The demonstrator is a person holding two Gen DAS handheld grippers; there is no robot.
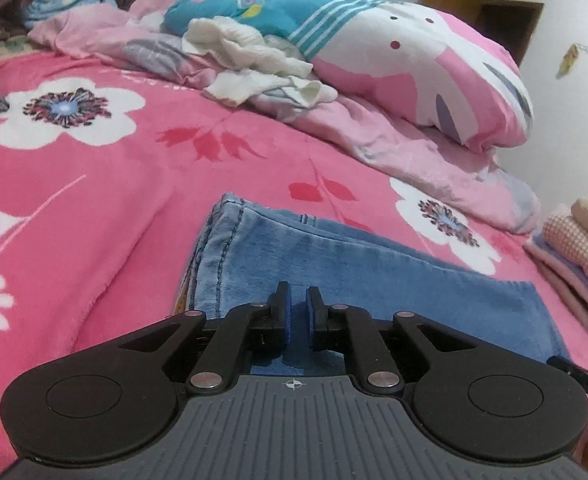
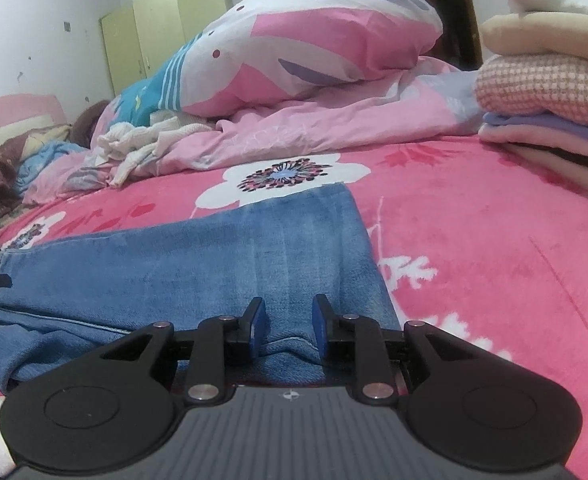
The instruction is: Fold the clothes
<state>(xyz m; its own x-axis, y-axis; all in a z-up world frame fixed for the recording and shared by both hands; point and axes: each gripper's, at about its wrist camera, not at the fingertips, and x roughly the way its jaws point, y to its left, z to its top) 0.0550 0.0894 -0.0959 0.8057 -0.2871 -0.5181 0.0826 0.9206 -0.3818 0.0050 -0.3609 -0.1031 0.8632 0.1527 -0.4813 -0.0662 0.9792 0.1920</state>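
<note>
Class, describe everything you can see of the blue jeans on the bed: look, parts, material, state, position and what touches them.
The jeans are faded light-blue denim, soft and slightly fuzzy looking, with darker double-stitched seams along one end. They lie flat, folded into a long band, on the pink flowered blanket. In the left wrist view a thick folded edge shows layered fabric. The left gripper sits over them, nearly shut with nothing visibly pinched. The right gripper is open, its fingers either side of a small raised fold near the jeans' edge. Nothing else rests on them.

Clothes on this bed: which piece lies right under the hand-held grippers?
The blue jeans, spread flat on the pink blanket. The white garments lie crumpled farther back; the folded stack sits aside.
</note>
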